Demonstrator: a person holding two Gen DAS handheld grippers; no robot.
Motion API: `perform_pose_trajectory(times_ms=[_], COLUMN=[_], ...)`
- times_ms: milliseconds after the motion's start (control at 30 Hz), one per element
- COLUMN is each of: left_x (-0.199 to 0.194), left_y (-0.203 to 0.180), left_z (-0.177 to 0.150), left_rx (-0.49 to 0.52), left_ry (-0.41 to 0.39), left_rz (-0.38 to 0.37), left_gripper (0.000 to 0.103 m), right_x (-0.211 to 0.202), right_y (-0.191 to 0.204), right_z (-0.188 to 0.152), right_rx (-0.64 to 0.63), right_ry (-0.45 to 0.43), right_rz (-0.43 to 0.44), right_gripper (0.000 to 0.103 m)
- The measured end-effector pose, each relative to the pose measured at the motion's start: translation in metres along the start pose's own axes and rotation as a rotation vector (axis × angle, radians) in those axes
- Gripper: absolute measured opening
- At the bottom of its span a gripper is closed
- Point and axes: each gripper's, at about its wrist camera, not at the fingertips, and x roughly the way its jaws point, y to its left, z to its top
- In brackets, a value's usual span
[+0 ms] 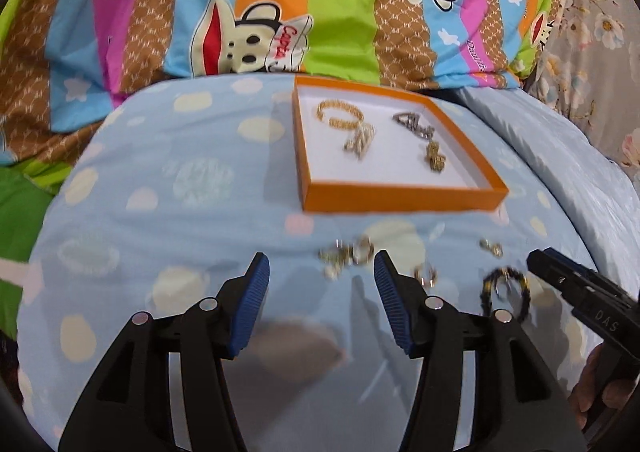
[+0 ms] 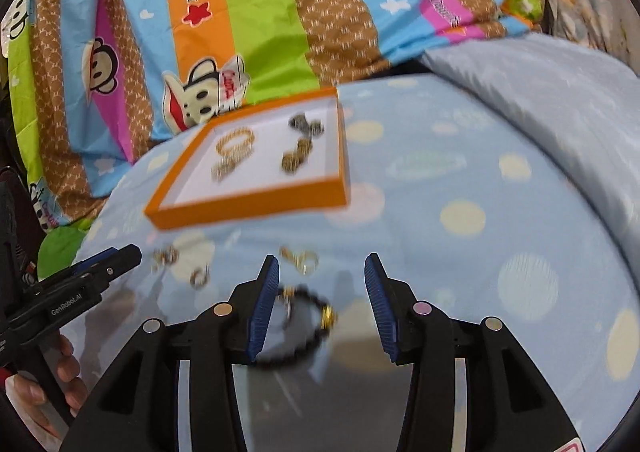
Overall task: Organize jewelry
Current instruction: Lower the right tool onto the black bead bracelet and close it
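While both grippers are held low over the bed, one orange tray [image 1: 394,199] is seen lying on the dotted light-blue bedsheet [image 1: 168,172], close to the sheet's far edge where the striped monkey-print quilt [image 1: 280,4] begins. Four pieces are counted inside the tray on its white floor: a gold chain bracelet [image 1: 339,113] near the far-left corner, a pale gold piece [image 1: 359,141] just beside it, a dark silver piece [image 1: 412,123] toward the far-right side, and a small bronze-coloured piece [image 1: 435,157] nearer the right wall. All four are blurred, so finer detail cannot be told.

Outside the tray, on the bedsheet between the tray's near wall and the grippers, four loose lots are counted: a cluster of small silver and gold rings [image 1: 347,252], a single ring [image 1: 425,275], a small clasp-like piece [image 1: 492,247], and a black beaded bracelet [image 2: 308,326]. The beaded bracelet is seen as a loop of dark round beads with one gold bead and a small hanging charm.

The left gripper [image 1: 321,304] is held with its blue ribbed pads well apart and nothing between them. The right gripper [image 2: 321,304] is likewise spread wide, the black beaded bracelet lying on the sheet between its fingers, nearer the left pad, ungripped.
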Motion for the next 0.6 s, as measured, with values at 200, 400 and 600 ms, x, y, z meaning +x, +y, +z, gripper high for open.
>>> perform_pose_trajectory(times_ms=[200,400,600], left_x=[-0.005,-0.001,0.001], left_y=[0.005,0.011,0.010], left_z=[-0.013,-0.014,-0.014], left_rx=[-0.033,-0.071,-0.069], left_ry=[0.012,0.021,0.024], left_rz=[0.002,-0.008,-0.007], left_gripper=[0.053,0.053,0.053], right_x=[-0.001,0.000,0.004], right_y=[0.009,0.000,0.001], right_z=[-0.017,-0.017,-0.016], right_rx=[-0.018,0.035,0.032], right_ry=[0.018,0.022,0.034], right_rz=[-0.009,0.002,-0.010], right_gripper=[0.044,0.043,0.040])
